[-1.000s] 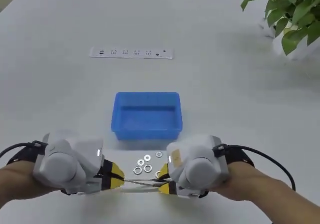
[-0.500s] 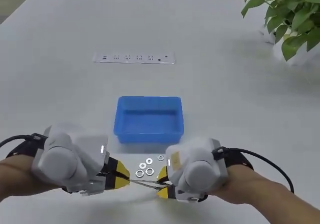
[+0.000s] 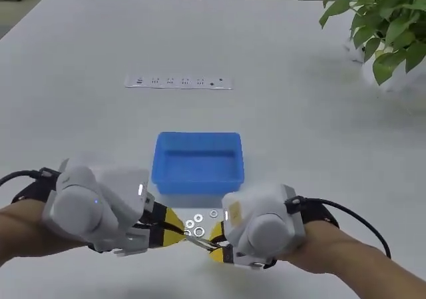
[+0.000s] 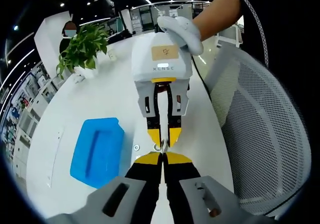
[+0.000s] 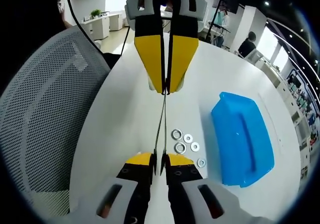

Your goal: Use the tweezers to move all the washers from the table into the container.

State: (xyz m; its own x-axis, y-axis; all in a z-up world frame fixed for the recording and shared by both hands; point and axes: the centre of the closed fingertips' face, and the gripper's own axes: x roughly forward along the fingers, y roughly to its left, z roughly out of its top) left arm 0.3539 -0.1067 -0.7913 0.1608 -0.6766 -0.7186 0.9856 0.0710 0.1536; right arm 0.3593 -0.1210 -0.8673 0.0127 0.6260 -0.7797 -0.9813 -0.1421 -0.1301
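Over the white table [image 3: 299, 146], left gripper [image 4: 162, 158] and right gripper [image 5: 160, 159] each pinch the tweezers [image 5: 162, 119], beside washers [image 3: 198, 223] lying near the blue container [image 3: 198, 160].

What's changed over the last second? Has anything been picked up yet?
The left gripper has moved toward the right gripper, so the stretch of tweezers between them is shorter. Both stay shut on the tweezers. Nothing was picked up: the washers lie on the table as before, and the container is unmoved and holds no washers.
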